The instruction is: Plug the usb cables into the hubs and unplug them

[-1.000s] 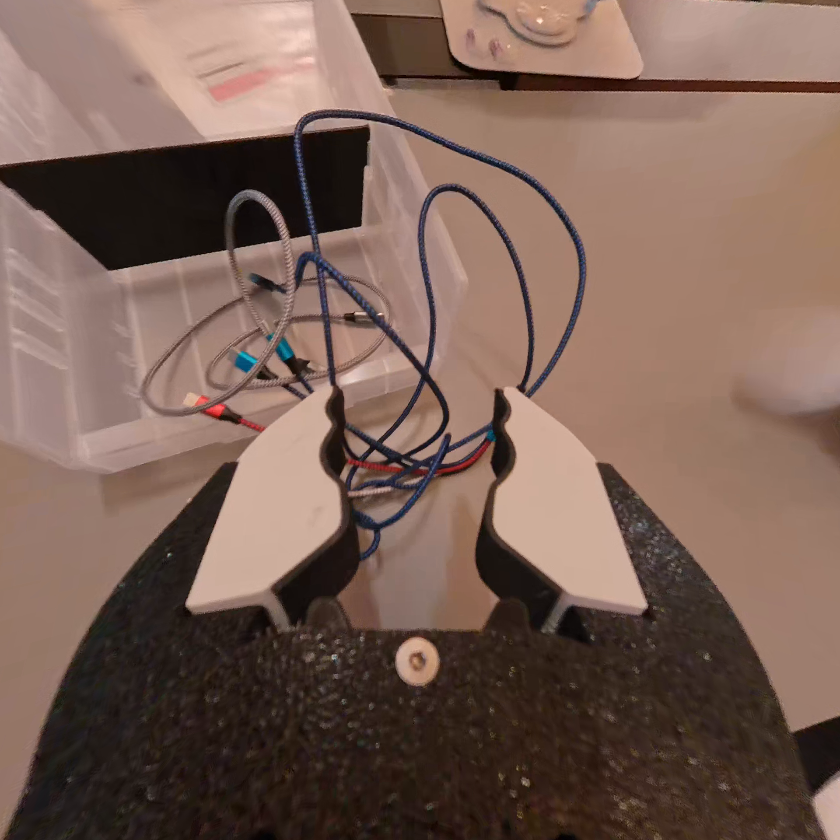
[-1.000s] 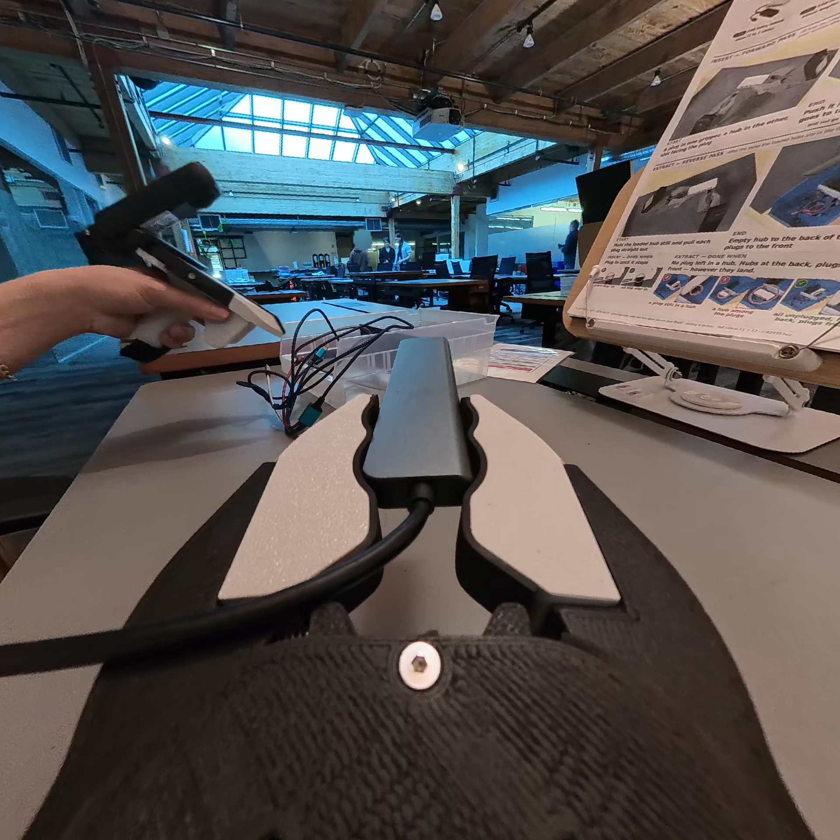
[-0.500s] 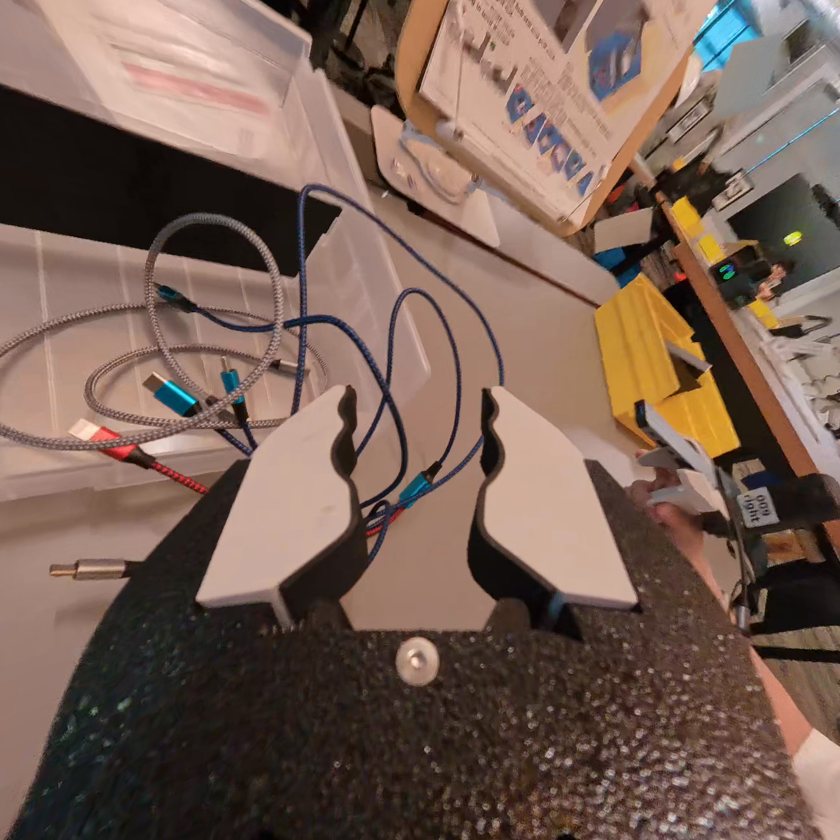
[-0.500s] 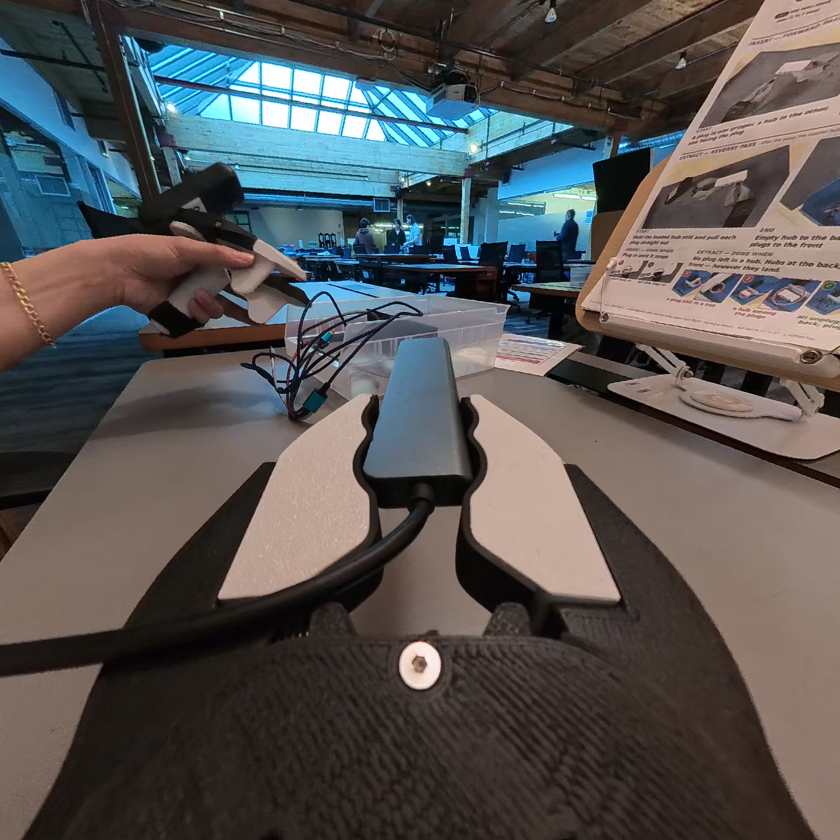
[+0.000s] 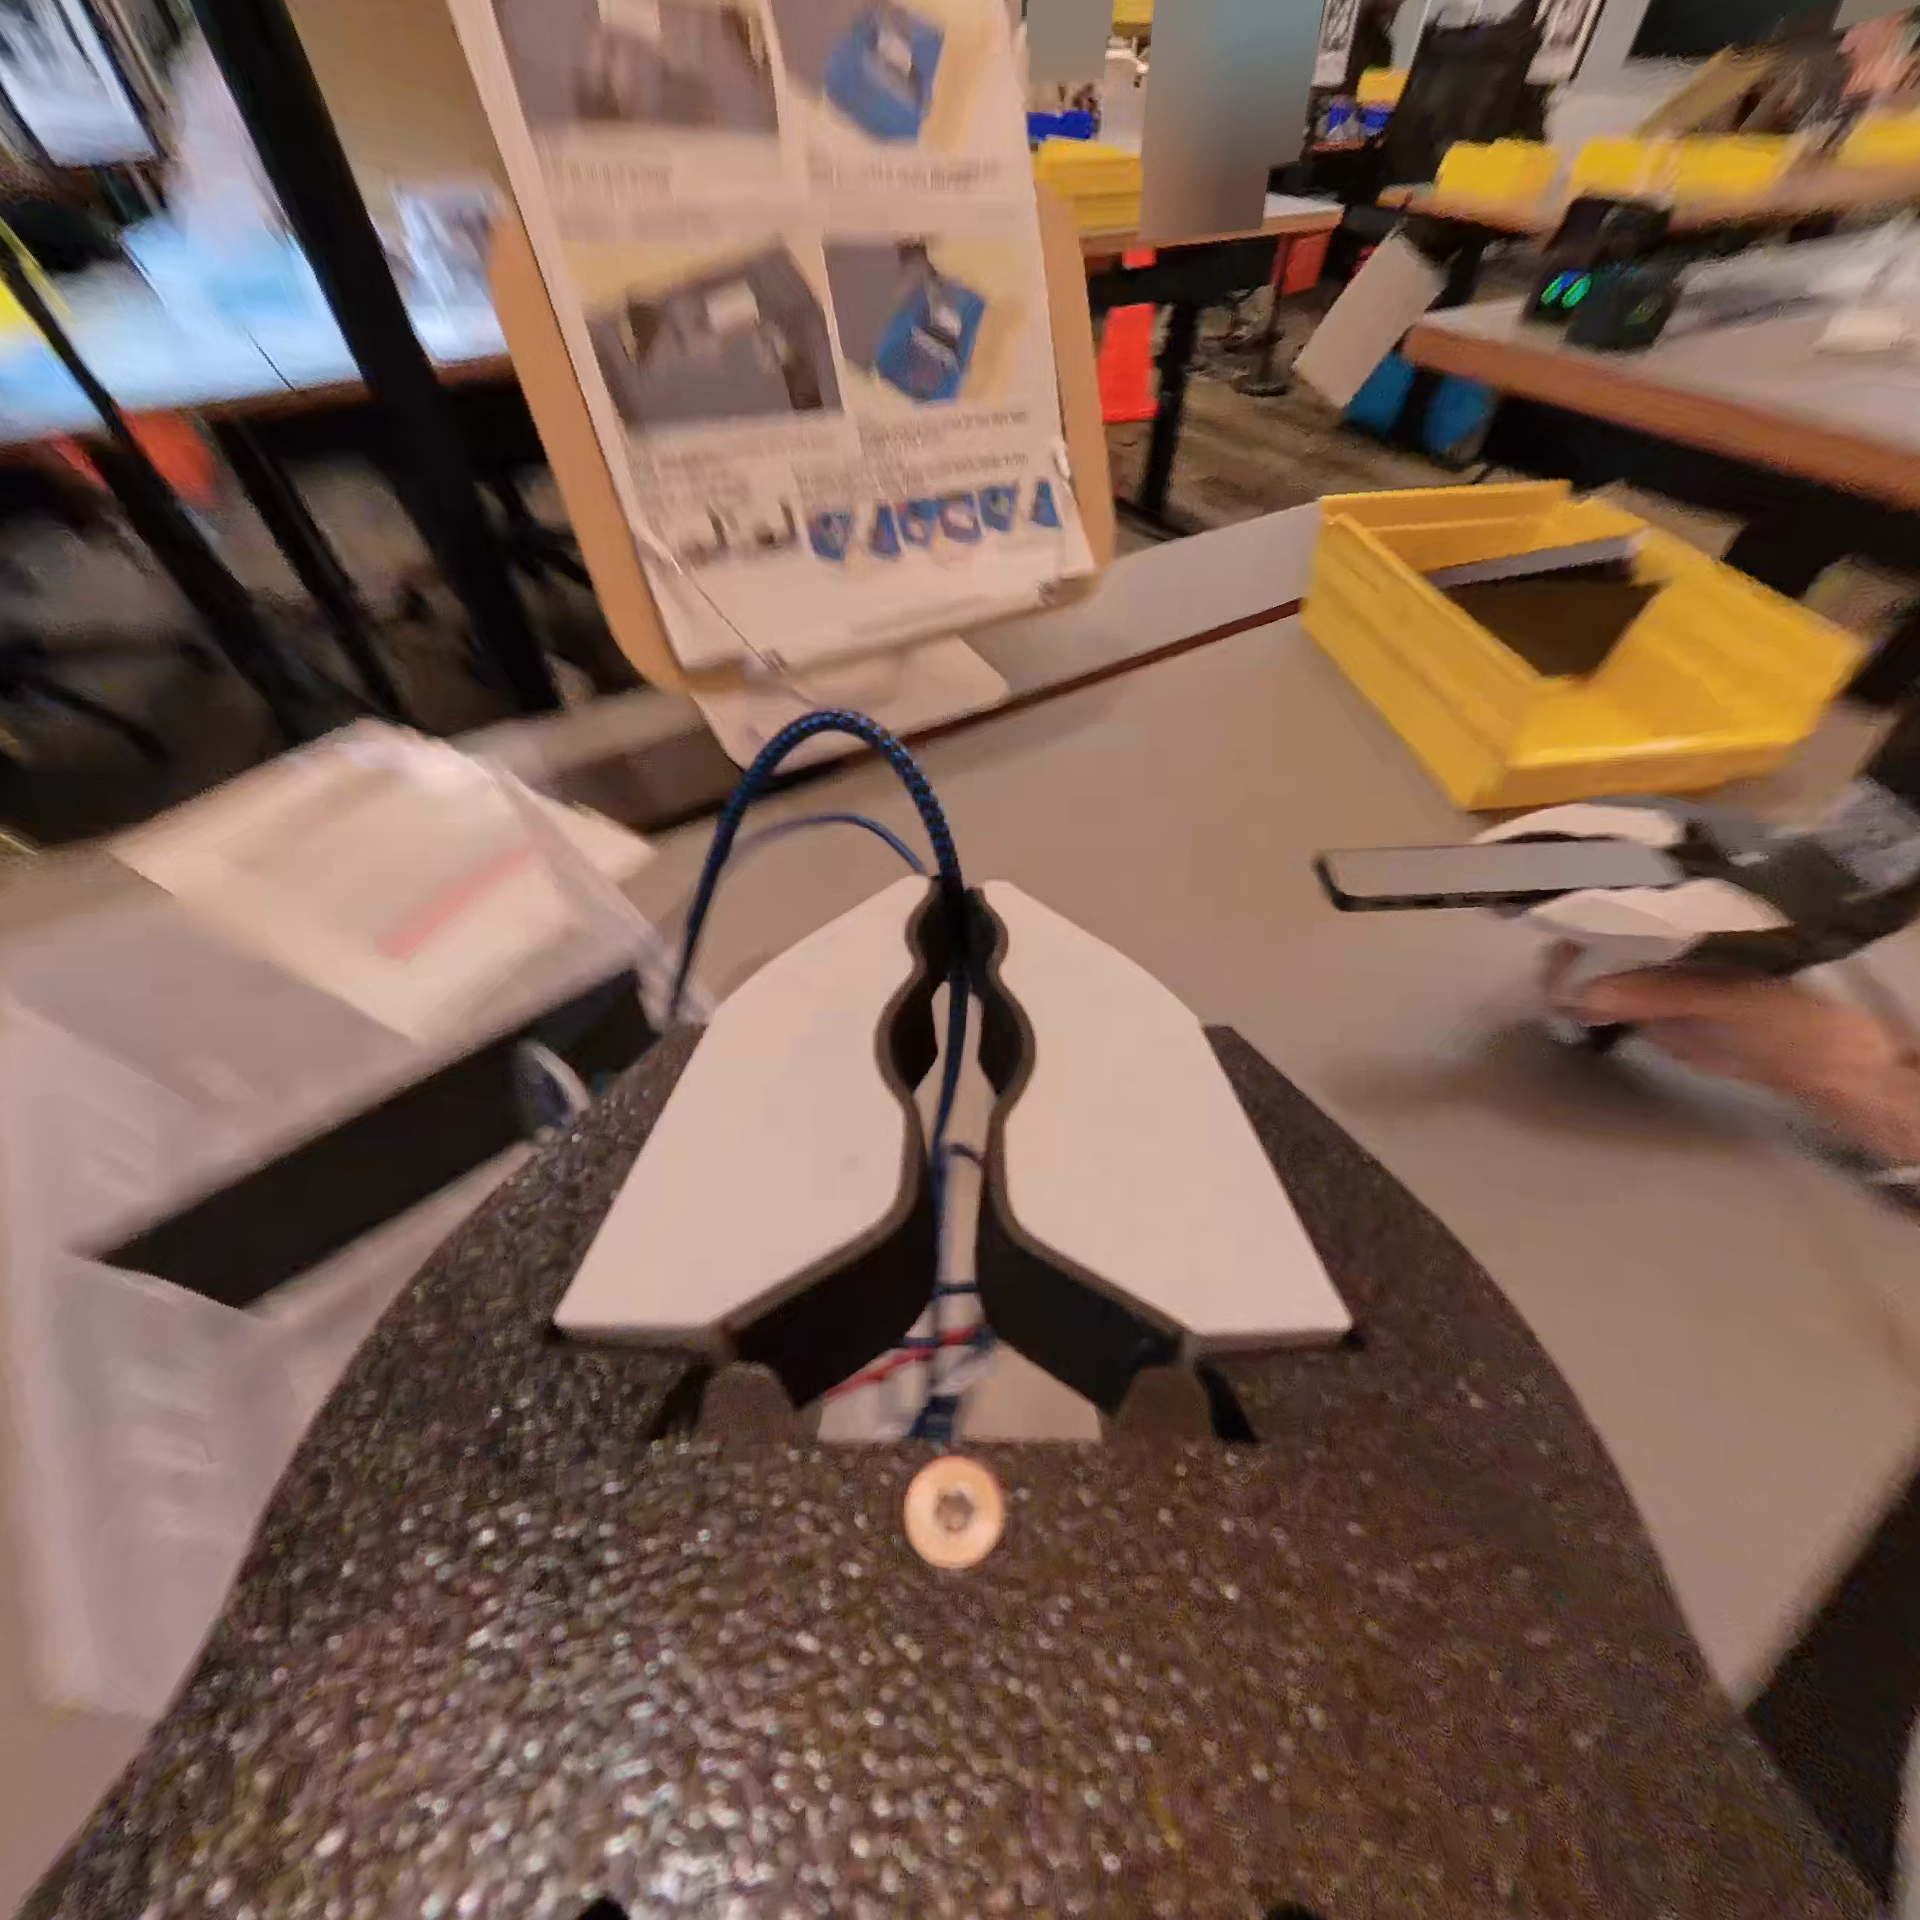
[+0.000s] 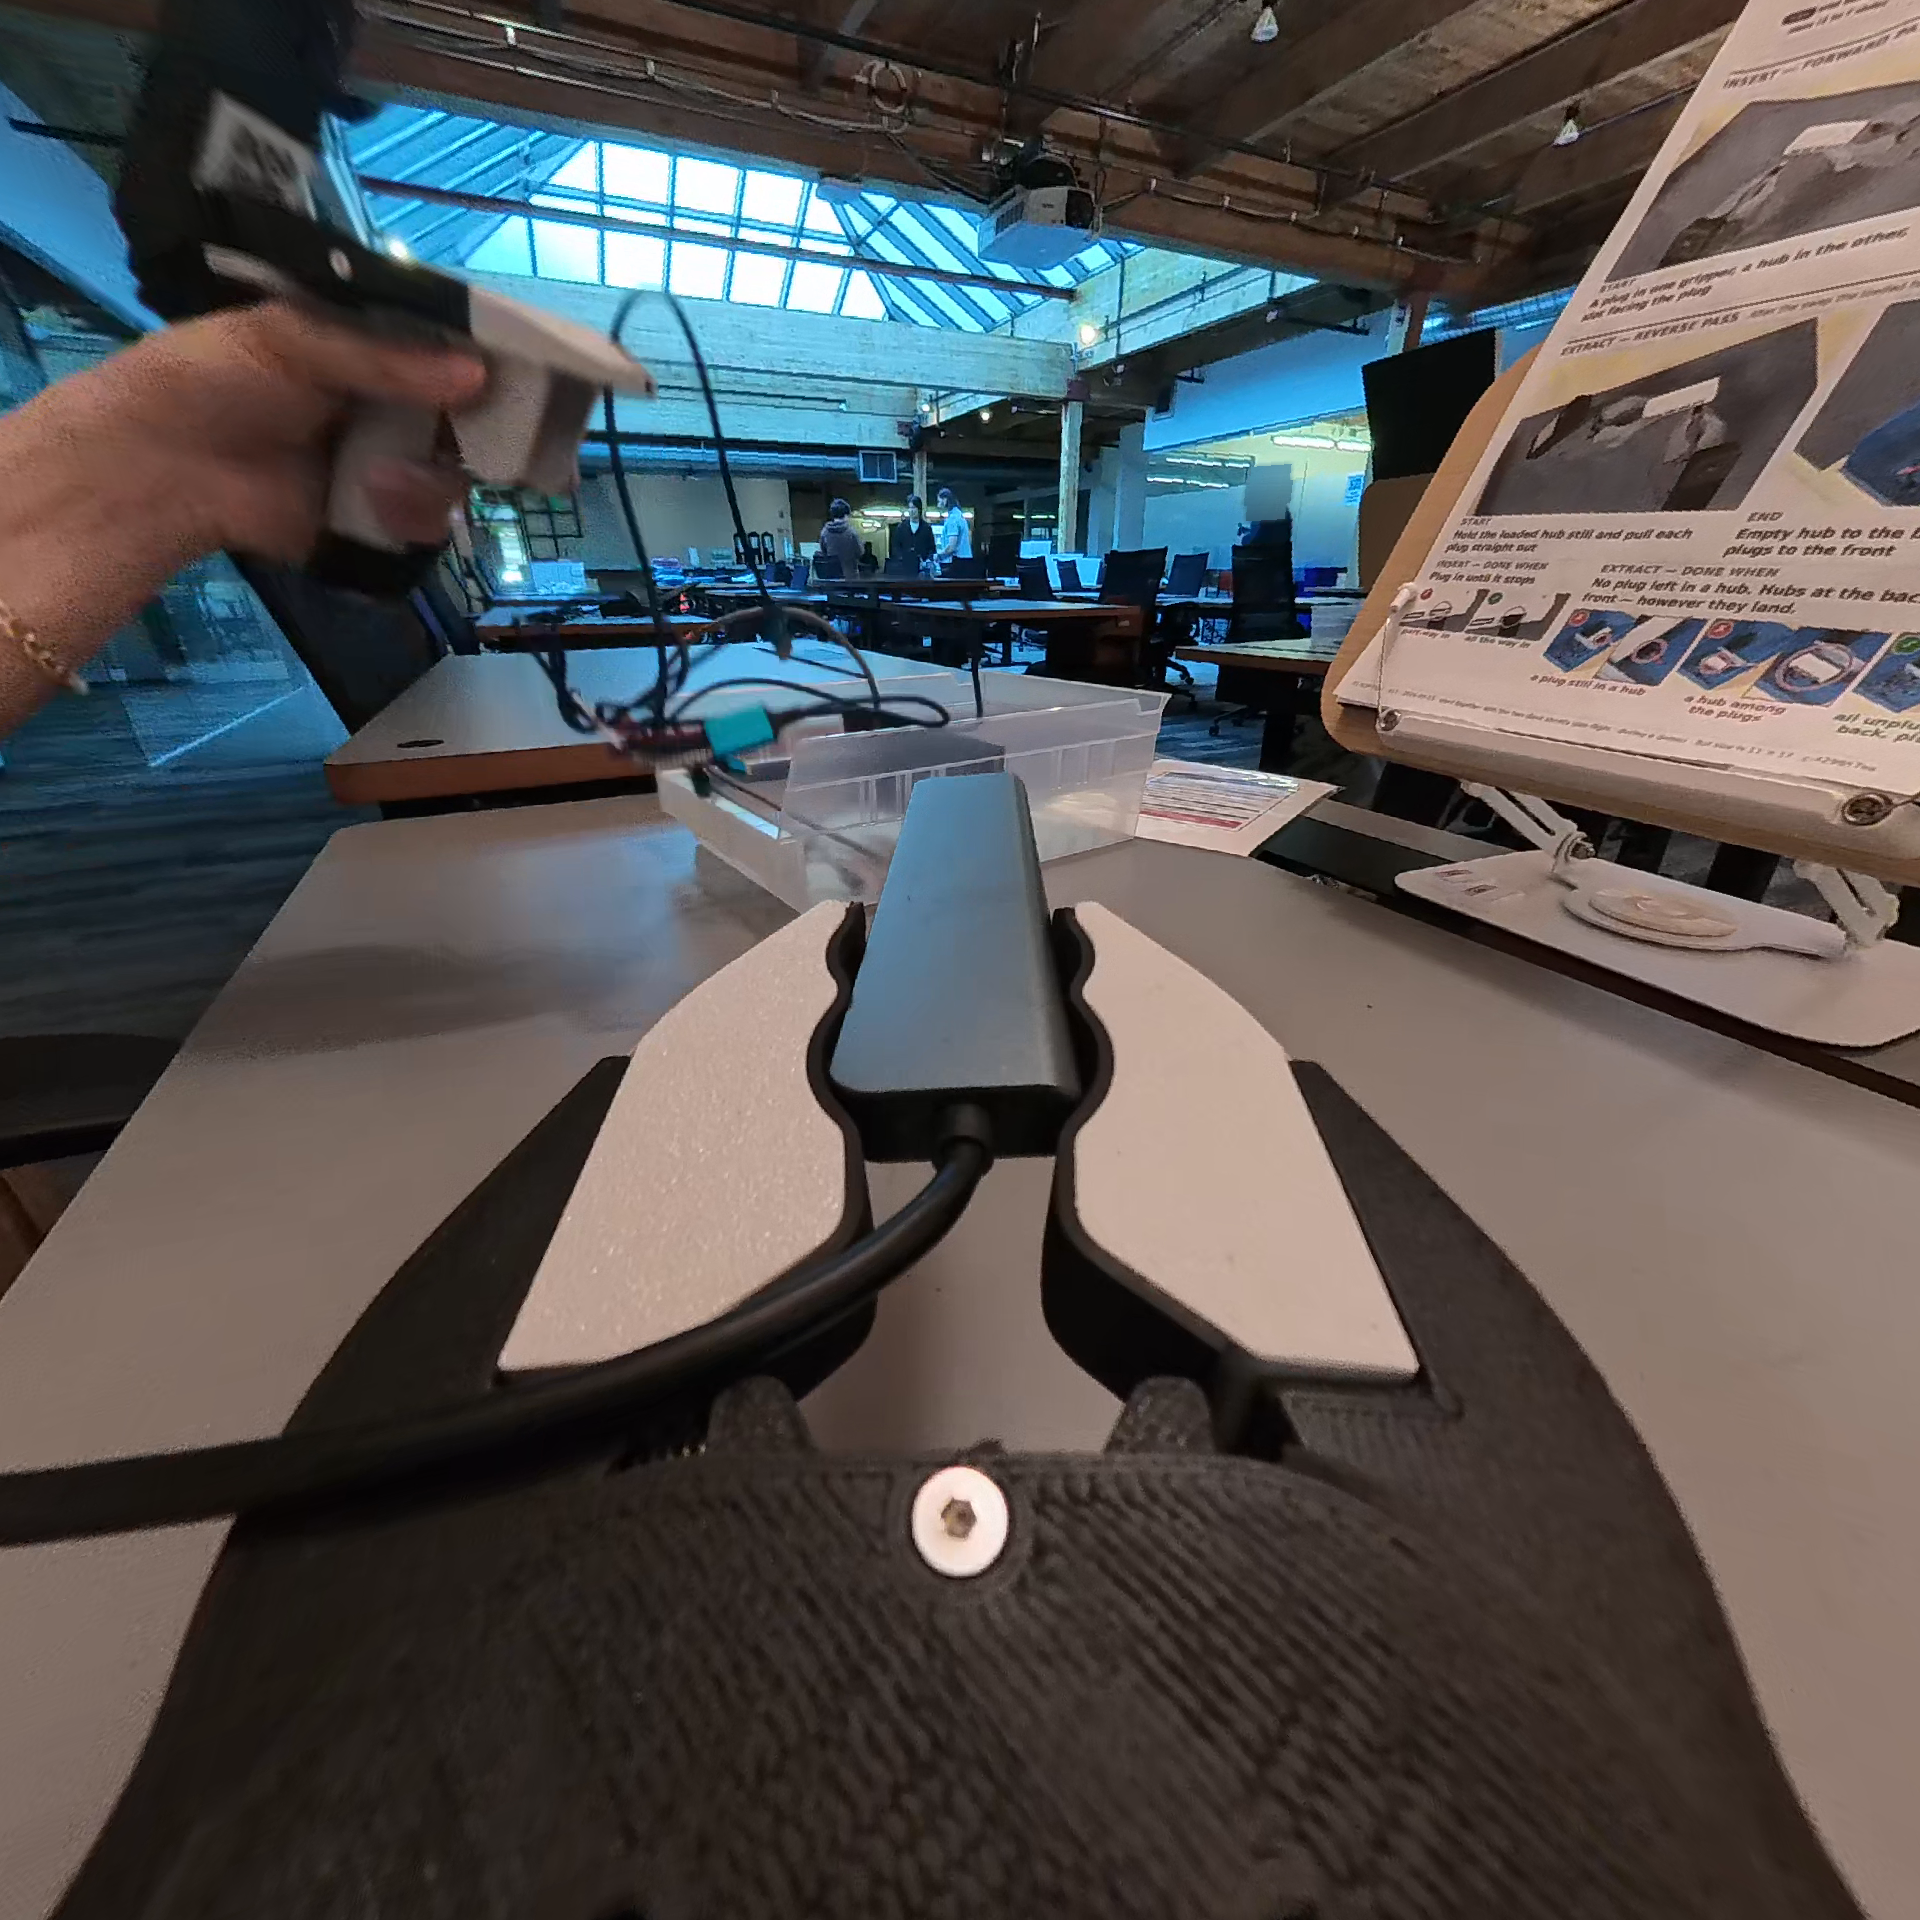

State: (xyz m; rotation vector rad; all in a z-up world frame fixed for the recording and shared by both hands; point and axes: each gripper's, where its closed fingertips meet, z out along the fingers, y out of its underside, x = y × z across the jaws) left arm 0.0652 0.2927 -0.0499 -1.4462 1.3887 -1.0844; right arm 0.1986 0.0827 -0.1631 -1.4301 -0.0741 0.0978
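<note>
Since half a second ago the left gripper (image 5: 961,899) has closed: its white fingers (image 5: 790,1122), then spread apart over the cables, are now pressed together at the tips and pinch a blue braided cable (image 5: 940,831). This gripper has also risen and turned away from the clear plastic bin (image 5: 343,935), so its camera now looks over the grey worktop (image 5: 1195,790) toward the instruction sheet (image 5: 800,343) on its stand and a yellow bin (image 5: 1538,675). The left wrist view is blurred by the motion. From the pinched place the cable makes a loop upward and hangs down again on the left side; more strands, red and blue, show below between the fingers.

From the right wrist view, the left gripper (image 6: 613,374) is held up in the air by a hand (image 6: 187,468), and several cables hang from it, with a teal plug (image 6: 740,732) dangling just above the near edge of the clear plastic bin (image 6: 1039,748).

The right gripper (image 6: 961,914) has not moved. Its fingers (image 6: 717,1143) clamp a black usb hub (image 6: 966,935) on both sides, level above the worktop (image 6: 468,935), and the hub's black lead (image 6: 623,1382) runs back to the left.
</note>
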